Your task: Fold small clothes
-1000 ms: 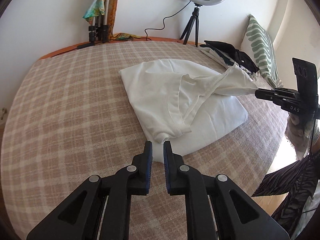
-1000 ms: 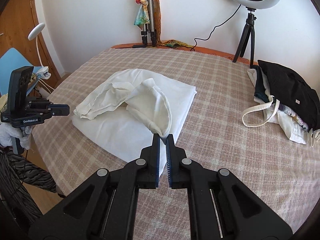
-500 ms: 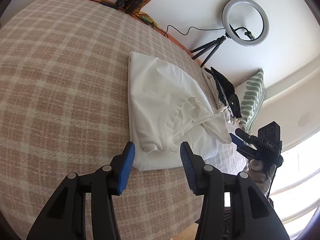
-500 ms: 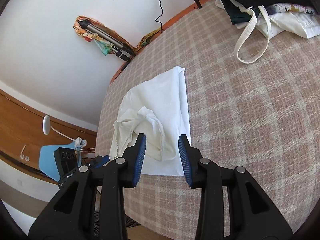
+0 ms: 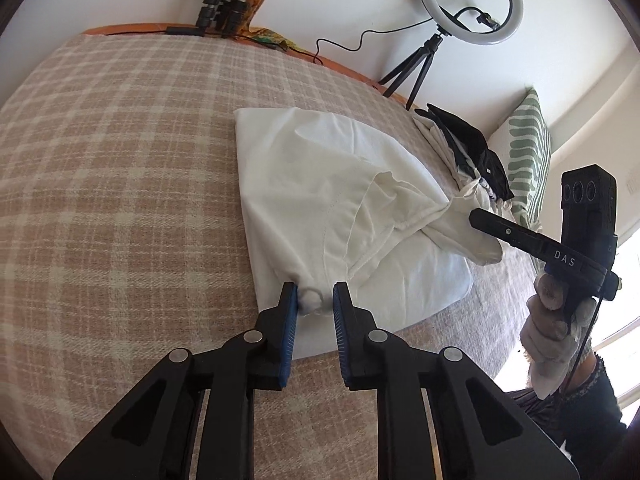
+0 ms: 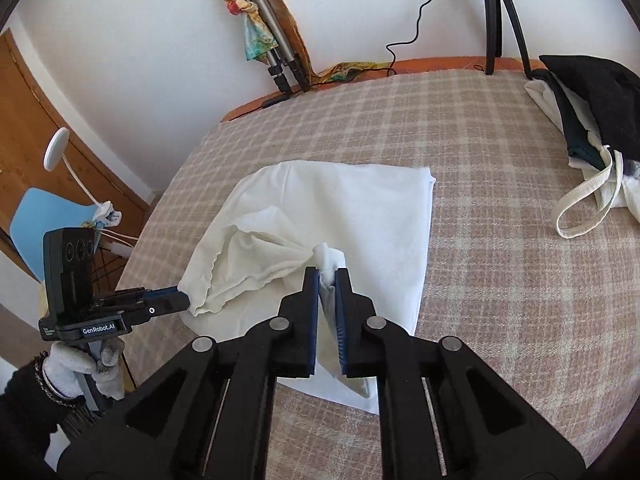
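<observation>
A white garment lies partly folded on the checked bed cover. My left gripper has its jaws around a bunched corner of it at the near edge, with a gap still showing beside the cloth. My right gripper is shut on another bunched corner of the garment. In the right wrist view the left gripper meets the garment's left edge. In the left wrist view the right gripper pinches the cloth at the right.
A pile of black and white clothes with a tote strap lies at the bed's far right. A green patterned pillow stands behind it. A ring light on a tripod and another tripod stand by the wall. A blue chair is left of the bed.
Both grippers were open above the garment half a second ago. They have come down onto its corners; the right has shut on the cloth and the left has narrowed around it.
</observation>
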Available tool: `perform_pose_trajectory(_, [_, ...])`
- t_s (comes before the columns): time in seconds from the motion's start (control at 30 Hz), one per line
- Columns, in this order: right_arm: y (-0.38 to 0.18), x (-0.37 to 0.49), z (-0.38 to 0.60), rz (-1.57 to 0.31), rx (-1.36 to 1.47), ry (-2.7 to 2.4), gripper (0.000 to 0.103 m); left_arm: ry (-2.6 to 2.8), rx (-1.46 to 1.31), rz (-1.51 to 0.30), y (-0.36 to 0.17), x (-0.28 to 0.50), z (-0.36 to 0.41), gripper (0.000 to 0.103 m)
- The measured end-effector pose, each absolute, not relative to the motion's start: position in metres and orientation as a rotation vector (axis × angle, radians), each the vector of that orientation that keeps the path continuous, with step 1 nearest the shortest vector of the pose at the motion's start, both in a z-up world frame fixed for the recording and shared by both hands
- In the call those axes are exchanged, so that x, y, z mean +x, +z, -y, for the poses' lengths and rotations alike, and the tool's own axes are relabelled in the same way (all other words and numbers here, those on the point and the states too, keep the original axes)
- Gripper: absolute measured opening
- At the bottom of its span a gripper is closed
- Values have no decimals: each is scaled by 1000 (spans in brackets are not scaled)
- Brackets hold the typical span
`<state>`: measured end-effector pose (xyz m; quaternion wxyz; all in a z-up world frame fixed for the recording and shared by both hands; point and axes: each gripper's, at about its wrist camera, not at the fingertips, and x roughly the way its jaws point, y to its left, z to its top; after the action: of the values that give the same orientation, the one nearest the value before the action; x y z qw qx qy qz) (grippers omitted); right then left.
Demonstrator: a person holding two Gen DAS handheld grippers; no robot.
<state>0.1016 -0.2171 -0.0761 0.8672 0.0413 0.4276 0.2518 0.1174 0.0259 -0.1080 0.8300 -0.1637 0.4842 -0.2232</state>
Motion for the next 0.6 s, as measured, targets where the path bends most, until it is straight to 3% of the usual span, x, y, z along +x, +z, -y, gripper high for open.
perform_pose_trajectory(0.17, [-70,37,183,-768,-368,520,9,-479,-351,-1010,-103,111,-39,9])
perform_pose_trajectory(0.23, [-76,20,184,-767,-426,528,9,-478,-365,-1000,-102,108,-47,9])
perform_pose_trajectory(0.33, [-76,17,207,-813,-326,527,12,-483,-410,-992,-102,105,-57,9])
perform_pose_trajectory(0.4, [-71,25,236,-826,-170,523,43,-494,-458,-997,-104,105,-63,9])
perform_pose_trajectory(0.43, [-69,30,251,-825,-76,512,49,-487,-487,-1003,-105,106,-66,9])
perform_pose_trajectory(0.53, [-74,50,285,-900,179,486,51,-483,-569,-1031,-112,111,-69,16])
perform_pose_trajectory(0.6, [-83,60,295,-937,280,485,51,-471,-574,-1064,-116,114,-64,29])
